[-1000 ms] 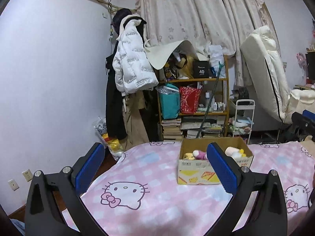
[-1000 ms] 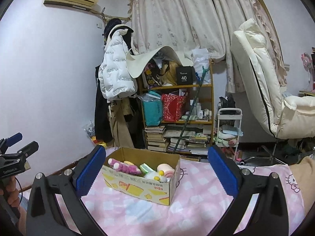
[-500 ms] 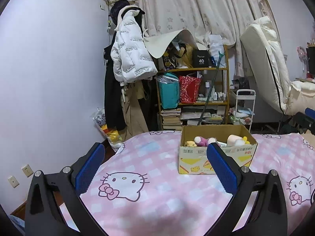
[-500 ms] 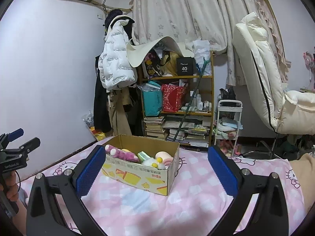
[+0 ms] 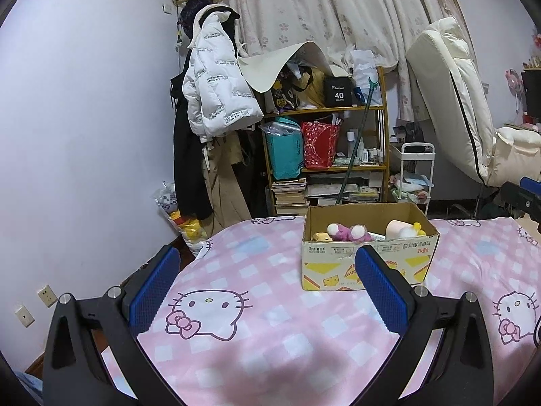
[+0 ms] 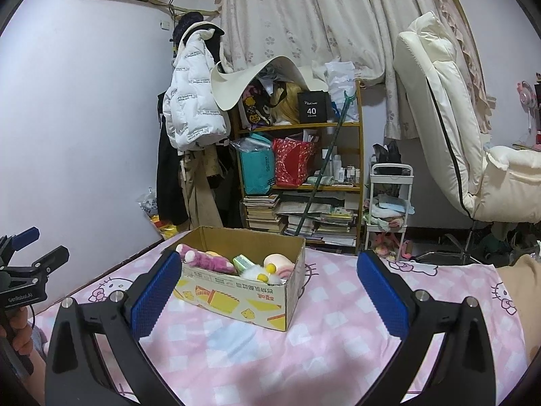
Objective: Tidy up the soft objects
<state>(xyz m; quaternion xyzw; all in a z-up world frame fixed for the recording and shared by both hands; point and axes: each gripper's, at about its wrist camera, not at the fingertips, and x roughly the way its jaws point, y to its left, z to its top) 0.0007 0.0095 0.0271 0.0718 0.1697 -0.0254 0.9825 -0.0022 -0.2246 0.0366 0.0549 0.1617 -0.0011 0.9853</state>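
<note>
Bed under pink checked cat-print sheet, open cardboard box of soft toys resting on it

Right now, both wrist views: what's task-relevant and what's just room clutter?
Job:
- cardboard box on the pink bedspread
- purple plush, pink soft toy, white-and-yellow plush inside it
- left gripper, right gripper, both open and empty

Lying about:
- white jacket
- bookshelf
- white cart
- cream chair

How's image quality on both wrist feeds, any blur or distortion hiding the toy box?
Left wrist: sharp, fisheye bends the curtains and wall, soft shadow on the blanket below; cardboard box clear. Right wrist: equally sharp, evenly lit, box unobscured, dark corners only.
</note>
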